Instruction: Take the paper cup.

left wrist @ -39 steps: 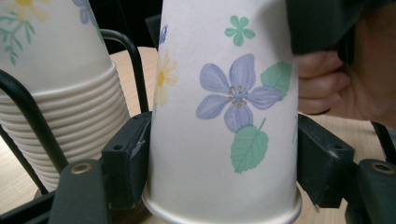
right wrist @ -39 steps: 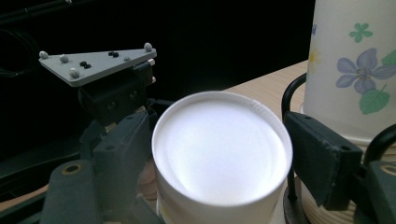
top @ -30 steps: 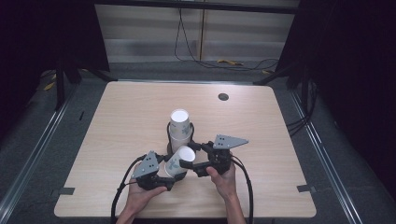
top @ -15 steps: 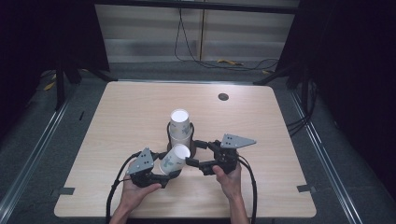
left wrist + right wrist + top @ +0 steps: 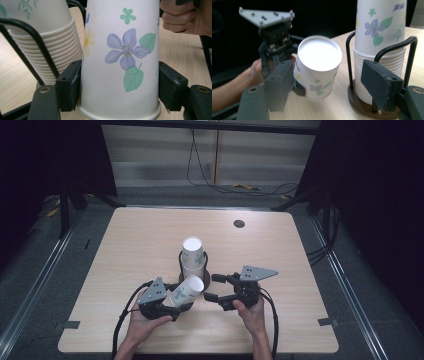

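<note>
Just beside the cup stack (image 5: 193,257), left hand-held gripper (image 5: 172,307) clamps a paper cup (image 5: 186,291); right hand-held gripper (image 5: 214,288) gapes.

No legible text or labels.

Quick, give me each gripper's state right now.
Left gripper: shut on a floral paper cup, held apart from the stack in the cup holder.
Right gripper: open, holding nothing, jaws spread near the cup.
</note>
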